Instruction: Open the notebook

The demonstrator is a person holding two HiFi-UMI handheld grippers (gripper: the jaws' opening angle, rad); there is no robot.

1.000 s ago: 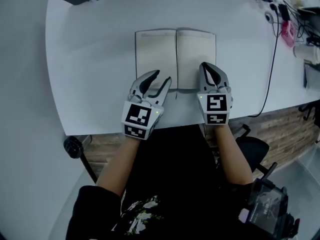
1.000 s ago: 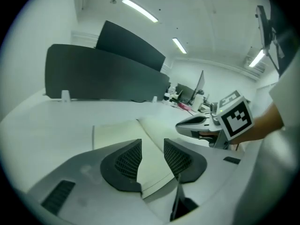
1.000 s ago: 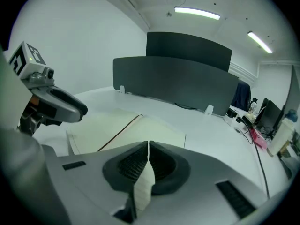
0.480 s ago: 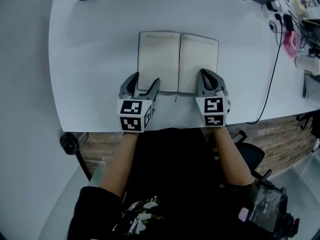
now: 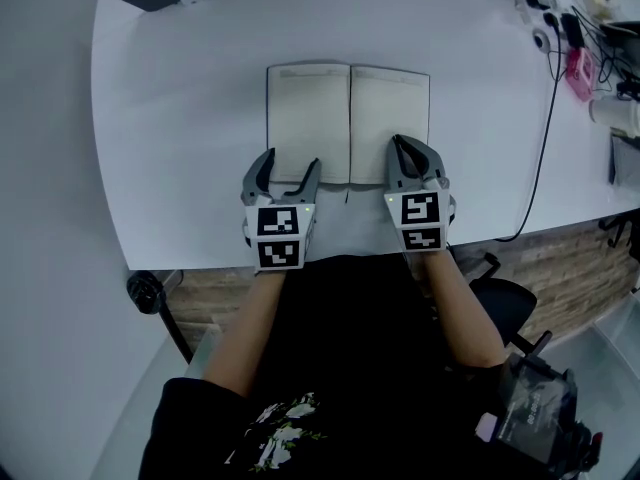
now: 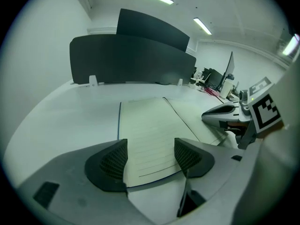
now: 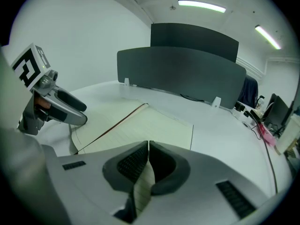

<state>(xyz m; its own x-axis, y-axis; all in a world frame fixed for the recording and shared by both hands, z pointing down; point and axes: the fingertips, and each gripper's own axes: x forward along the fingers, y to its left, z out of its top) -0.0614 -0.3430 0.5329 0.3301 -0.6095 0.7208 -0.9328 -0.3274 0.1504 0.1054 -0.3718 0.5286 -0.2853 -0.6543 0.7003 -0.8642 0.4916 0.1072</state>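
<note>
The notebook [image 5: 348, 123] lies spread flat on the white worktop [image 5: 180, 98]. The near edge of its left page sits between the jaws of the left gripper [image 5: 291, 163], which have just been opening and stand wide apart, pressing nothing. The right gripper [image 5: 405, 150] has its jaws together at the right page's near edge, so the opening looks done.

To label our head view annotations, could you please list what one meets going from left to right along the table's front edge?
left gripper → right gripper → black cable. The notebook spans both grippers, so it is left out.
</note>
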